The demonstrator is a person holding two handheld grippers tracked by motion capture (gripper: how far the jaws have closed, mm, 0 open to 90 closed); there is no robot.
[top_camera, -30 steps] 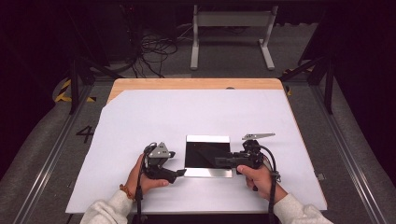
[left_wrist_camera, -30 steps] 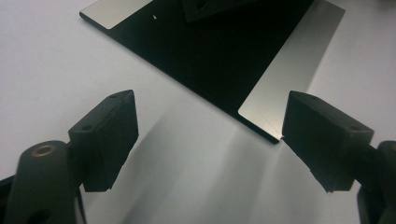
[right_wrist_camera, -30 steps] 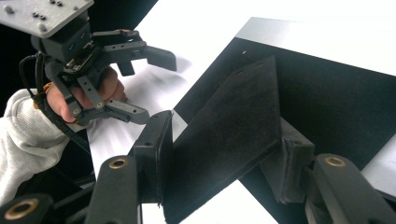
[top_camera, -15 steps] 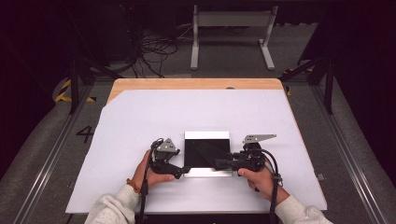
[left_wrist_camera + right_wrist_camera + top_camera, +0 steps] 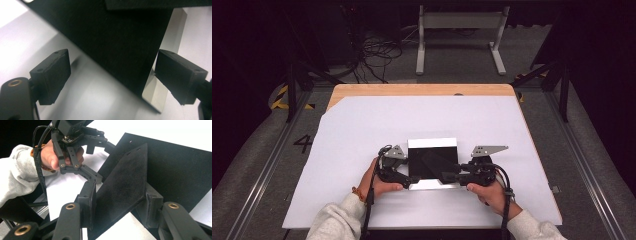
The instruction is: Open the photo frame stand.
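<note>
A black box [image 5: 433, 161] with a pale glossy rim lies flat on the white sheet [image 5: 362, 135] at the near middle of the counter [image 5: 422, 90], its inside lined with dark felt-like material. A separate black panel [image 5: 122, 187], pierced by small holes near its far edge, stands tilted over the box interior. The right hand-held gripper [image 5: 117, 212] is clenched on this panel, one jaw pressed against each face at the panel's near end; in the high view it [image 5: 452, 176] reaches in from the box's right side, held by the person's right hand [image 5: 489, 192]. The left hand-held gripper [image 5: 110, 72] is released, its jaws spread wide to either side of the box's near left corner, one jaw just beside the glossy rim. The left hand [image 5: 379, 182], in a grey sleeve [image 5: 337, 222], holds it at the box's left edge. Cables [image 5: 377, 50] lie on the floor beyond the counter.
</note>
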